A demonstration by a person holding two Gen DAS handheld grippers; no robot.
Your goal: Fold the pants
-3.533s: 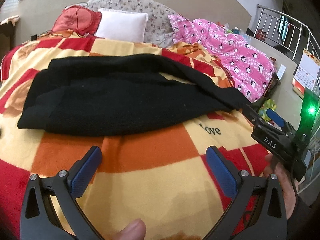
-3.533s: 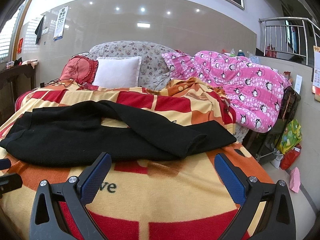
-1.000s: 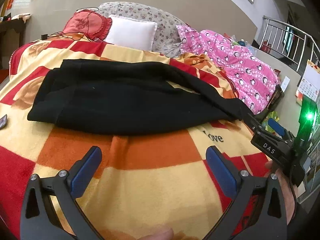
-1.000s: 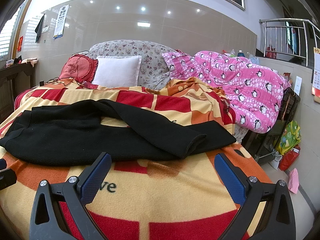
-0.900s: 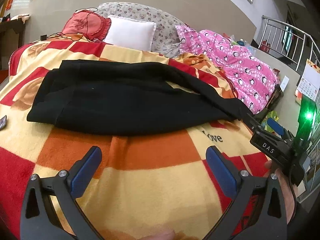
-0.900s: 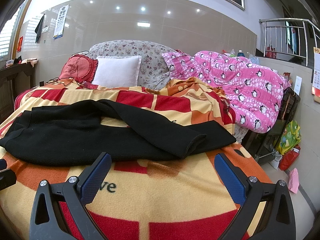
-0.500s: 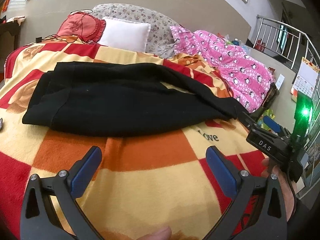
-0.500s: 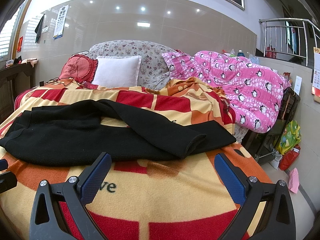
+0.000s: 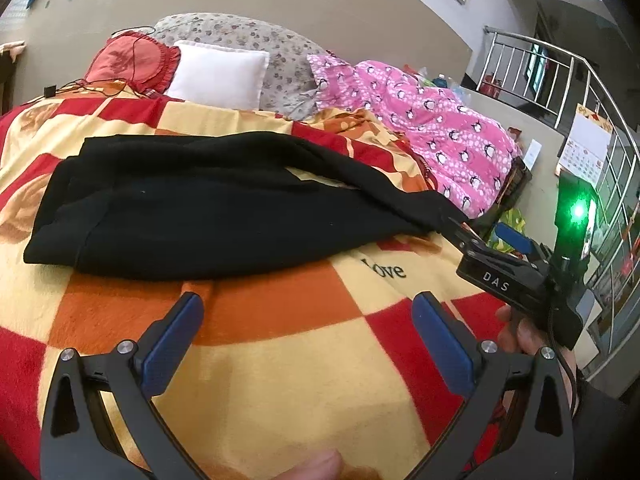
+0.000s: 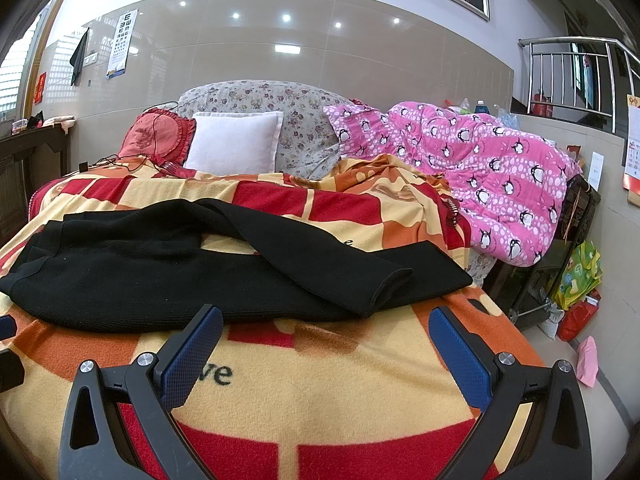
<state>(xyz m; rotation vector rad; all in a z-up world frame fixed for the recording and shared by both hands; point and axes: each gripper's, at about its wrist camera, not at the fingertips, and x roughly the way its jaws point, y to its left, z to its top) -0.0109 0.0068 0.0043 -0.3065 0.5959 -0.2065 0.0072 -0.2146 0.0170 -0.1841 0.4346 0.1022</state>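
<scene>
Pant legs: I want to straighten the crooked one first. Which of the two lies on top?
The far leg of the black pants: it runs diagonally, its cuff over the near leg, which lies flat on the blanket.

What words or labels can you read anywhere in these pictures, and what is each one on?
"DAS": white letters on the black body of the right gripper.
"Love": black script on the checked blanket, right beside the black pants.
Eye chart and wall calendar: print too small to read.
</scene>
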